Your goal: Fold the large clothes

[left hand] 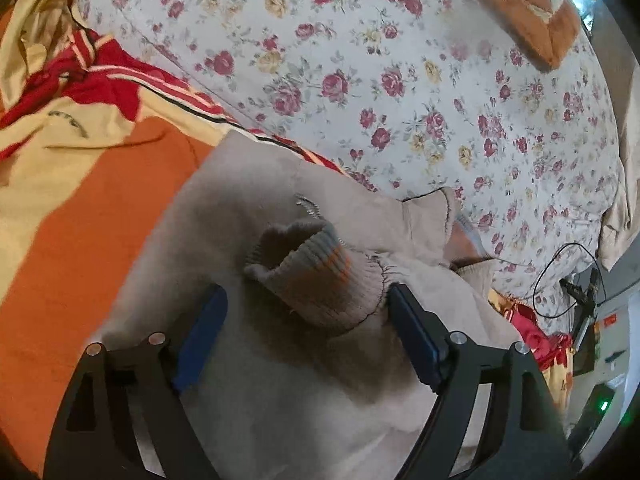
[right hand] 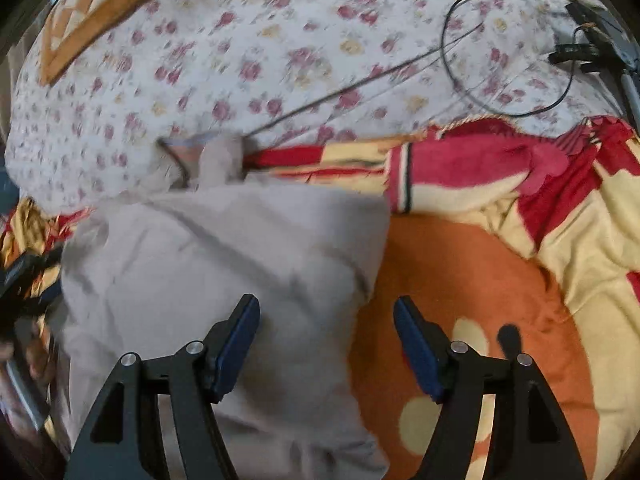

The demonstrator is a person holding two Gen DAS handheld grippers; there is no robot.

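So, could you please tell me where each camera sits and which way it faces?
Left wrist: on the left tool, angled down at the beige garment and its ribbed cuff; both its fingers show, apart.
Right wrist: on the right tool, angled down at the garment's edge and the orange blanket; both fingers show, apart.
Shared: the garment, blanket, floral sheet, black cable.

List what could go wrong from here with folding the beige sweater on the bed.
1. The ribbed cuff lies bunched between the open left tool; closing now may pinch only the cuff and drag the sleeve crooked.
2. The right tool straddles the beige sweater edge and the orange blanket; it may grab both.
3. The black cable loops nearby and could snag.
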